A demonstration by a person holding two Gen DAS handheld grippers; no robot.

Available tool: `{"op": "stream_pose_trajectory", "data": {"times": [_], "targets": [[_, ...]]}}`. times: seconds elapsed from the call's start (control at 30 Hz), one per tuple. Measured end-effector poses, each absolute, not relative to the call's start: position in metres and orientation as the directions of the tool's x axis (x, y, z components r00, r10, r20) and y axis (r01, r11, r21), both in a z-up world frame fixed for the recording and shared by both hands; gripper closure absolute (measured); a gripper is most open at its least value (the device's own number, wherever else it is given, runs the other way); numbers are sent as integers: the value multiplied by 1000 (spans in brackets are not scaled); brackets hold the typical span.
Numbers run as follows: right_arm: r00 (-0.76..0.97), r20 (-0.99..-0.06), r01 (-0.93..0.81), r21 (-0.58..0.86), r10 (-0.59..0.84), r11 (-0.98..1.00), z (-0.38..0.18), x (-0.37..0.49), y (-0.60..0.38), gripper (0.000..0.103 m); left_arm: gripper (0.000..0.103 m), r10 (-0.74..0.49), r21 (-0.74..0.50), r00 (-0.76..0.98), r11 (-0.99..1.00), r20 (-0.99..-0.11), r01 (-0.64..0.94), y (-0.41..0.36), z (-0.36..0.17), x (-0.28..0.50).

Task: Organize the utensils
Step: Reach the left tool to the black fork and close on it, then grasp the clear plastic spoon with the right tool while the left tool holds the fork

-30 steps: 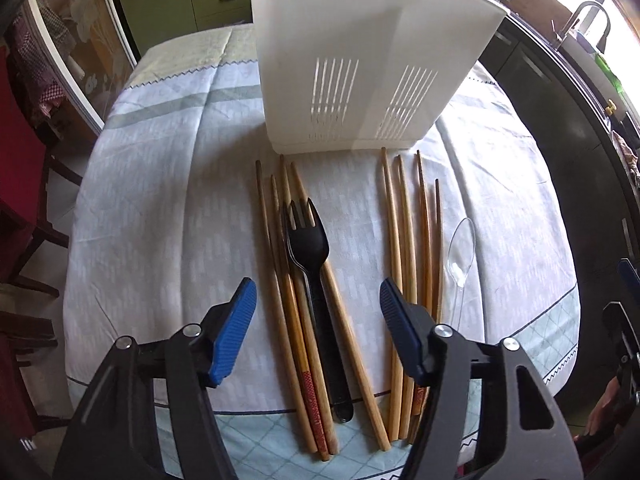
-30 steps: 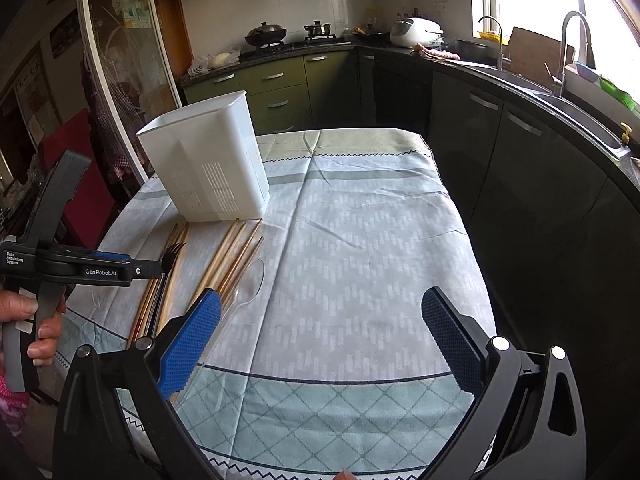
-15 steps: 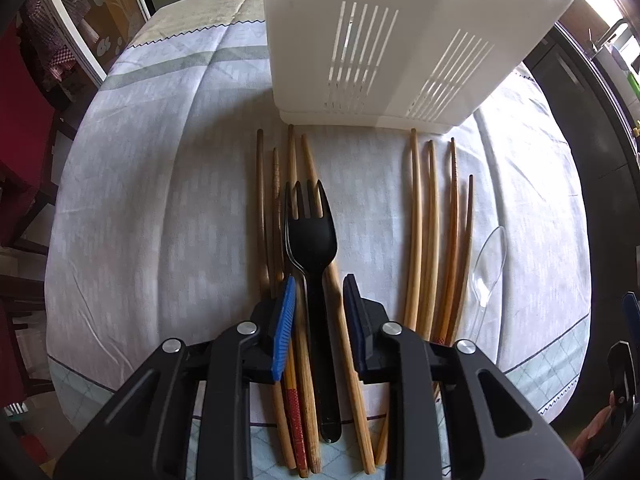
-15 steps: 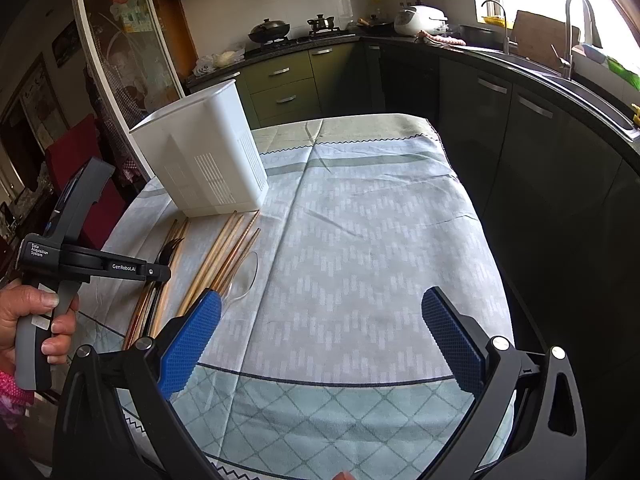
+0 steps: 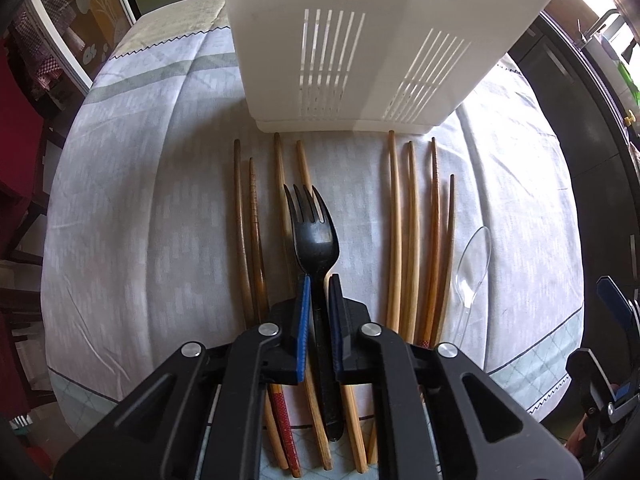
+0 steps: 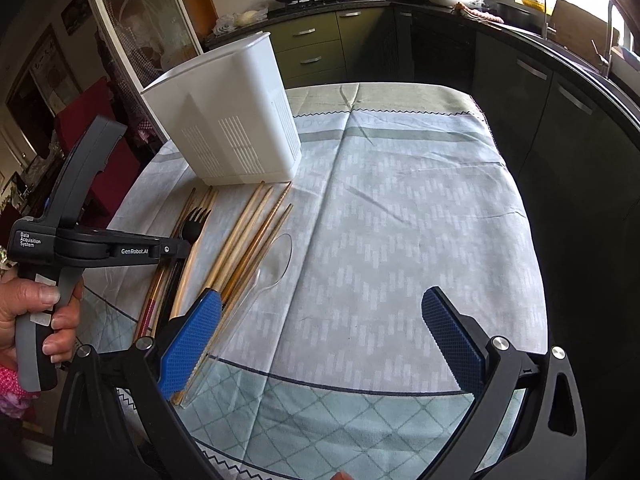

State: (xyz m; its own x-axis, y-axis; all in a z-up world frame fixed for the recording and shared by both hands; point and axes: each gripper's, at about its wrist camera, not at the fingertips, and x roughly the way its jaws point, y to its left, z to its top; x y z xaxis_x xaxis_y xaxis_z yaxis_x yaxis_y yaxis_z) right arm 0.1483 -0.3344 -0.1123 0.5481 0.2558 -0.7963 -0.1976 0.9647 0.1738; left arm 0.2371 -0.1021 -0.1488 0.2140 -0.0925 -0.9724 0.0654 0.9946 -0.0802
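A black plastic fork [image 5: 316, 240] lies tines-forward on a group of wooden chopsticks [image 5: 246, 236]. My left gripper [image 5: 318, 292] points steeply down with its jaws closing on the fork's handle, both blue pads pressed against it; the fork still rests on the table. Further chopsticks [image 5: 412, 240] and a clear plastic spoon [image 5: 474, 260] lie to the right. A white slotted utensil caddy [image 5: 360, 40] stands just beyond the tips. In the right wrist view my right gripper [image 6: 320, 296] stands open over the tablecloth, its left finger [image 6: 192, 336] above the spoon's [image 6: 276, 260] handle, holding nothing.
A pale patterned tablecloth [image 6: 400, 220] covers the table, with bare cloth to the right of the utensils. A hand [image 6: 36, 320] holds the left gripper's grip. Dark kitchen cabinets [image 6: 540, 100] and a sink line the right; red chairs [image 5: 16, 128] stand at the left.
My left gripper went from wide open to shut around the fork's handle and sank a little toward it. The right gripper came forward and down toward the spoon and chopsticks, staying open.
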Motion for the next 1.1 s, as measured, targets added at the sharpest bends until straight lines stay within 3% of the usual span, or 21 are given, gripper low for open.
{"op": "stream_pose_trajectory", "data": {"times": [0.87,1.1], "targets": [[533,-818,-218,114,216,969,-109,144,-326,4,93,-120,-110,169,992,-978,66,-73,-163,261],[387,-888,-226,170,249,959,-129,168,-318,7,94,-92,-69,179,989,-980,128,-86,-165,260]]}}
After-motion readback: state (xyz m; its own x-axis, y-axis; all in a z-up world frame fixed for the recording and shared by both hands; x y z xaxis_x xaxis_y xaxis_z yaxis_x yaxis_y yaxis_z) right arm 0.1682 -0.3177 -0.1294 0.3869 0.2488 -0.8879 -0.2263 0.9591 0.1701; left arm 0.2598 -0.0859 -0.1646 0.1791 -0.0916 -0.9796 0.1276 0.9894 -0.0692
